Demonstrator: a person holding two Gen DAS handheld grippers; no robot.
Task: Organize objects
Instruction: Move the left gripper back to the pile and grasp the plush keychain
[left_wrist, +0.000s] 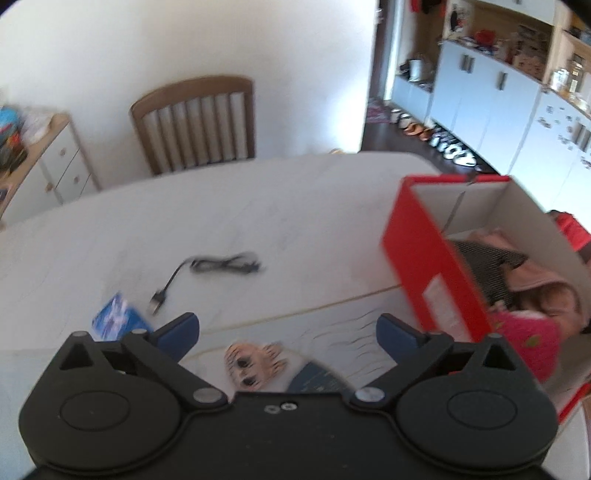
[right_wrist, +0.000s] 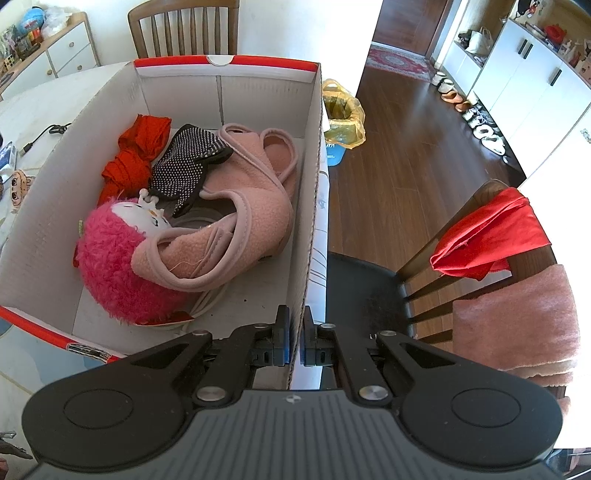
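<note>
My left gripper (left_wrist: 288, 326) hangs wide open above the white table (left_wrist: 258, 206), with nothing between its fingers. Just below it lies a small cartoon-face item (left_wrist: 255, 363) on a dark blue piece. A black USB cable (left_wrist: 221, 264) and a blue packet (left_wrist: 118, 319) lie further out on the left. The red cardboard box (left_wrist: 432, 266) stands to the right. My right gripper (right_wrist: 295, 332) is shut on the box's right wall (right_wrist: 310, 184). Inside the box are a pink plush toy (right_wrist: 110, 266), a pink fleece garment (right_wrist: 236, 221), a black studded item (right_wrist: 184, 166) and a red cloth (right_wrist: 136, 155).
A wooden chair (left_wrist: 199, 122) stands behind the table by the wall. Right of the box, another chair (right_wrist: 369, 288) carries a red cloth (right_wrist: 487, 236) and a pink towel (right_wrist: 517, 325). A yellow bag (right_wrist: 343, 114) sits on the wooden floor. A white drawer unit (left_wrist: 55, 166) stands at the left.
</note>
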